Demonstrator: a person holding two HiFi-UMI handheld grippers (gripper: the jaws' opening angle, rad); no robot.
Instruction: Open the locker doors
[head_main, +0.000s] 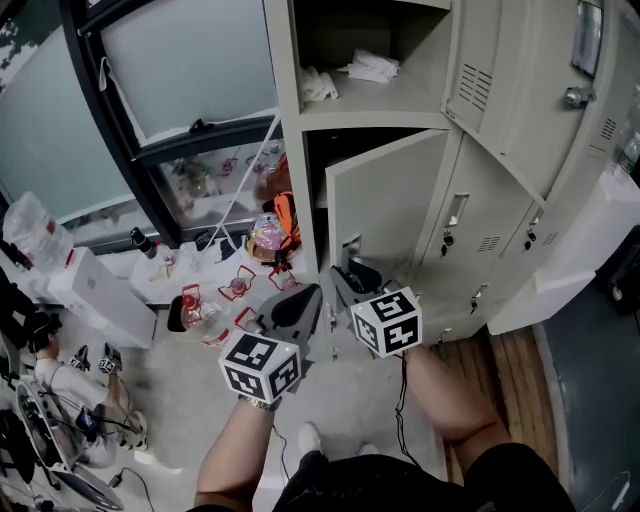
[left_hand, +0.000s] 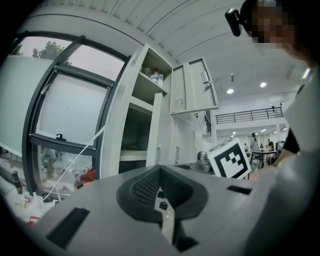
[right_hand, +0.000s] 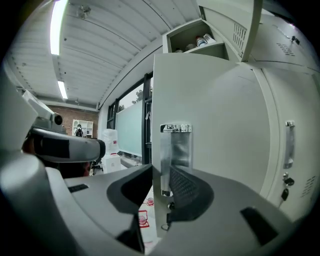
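From the head view, the lockers filled the upper right. The lower locker door (head_main: 385, 200) stood partly open at twelve o'clock from the person's arms. The upper locker door (head_main: 490, 70), toward one o'clock, was swung wide and bared a shelf (head_main: 400, 100) with white cloths (head_main: 370, 68) on it. The closed doors (head_main: 480, 215) lay at two o'clock. The right hand-held gripper (head_main: 350, 268) reached the lower door's free edge, which I'd judge was chosen because it sits farthest from the hinge and swings easiest. The left hand-held gripper (head_main: 305, 300) hung just beside it at eight o'clock, touching nothing.

In the left gripper view, the left hand-held gripper (left_hand: 160, 172) had its jaws together with nothing between them. The open compartments stood at eleven o'clock and the upper locker door (left_hand: 195, 87) at one. It looked parked clear of the door's swing (a spare hand, for now).

In the right gripper view, the right hand-held gripper (right_hand: 161, 172) was clamped on the edge of the lower locker door (right_hand: 215, 120). One jaw sat either side, just under the metal latch plate (right_hand: 176, 145) at twelve o'clock. More pulling seemed needed before this door stood fully open.
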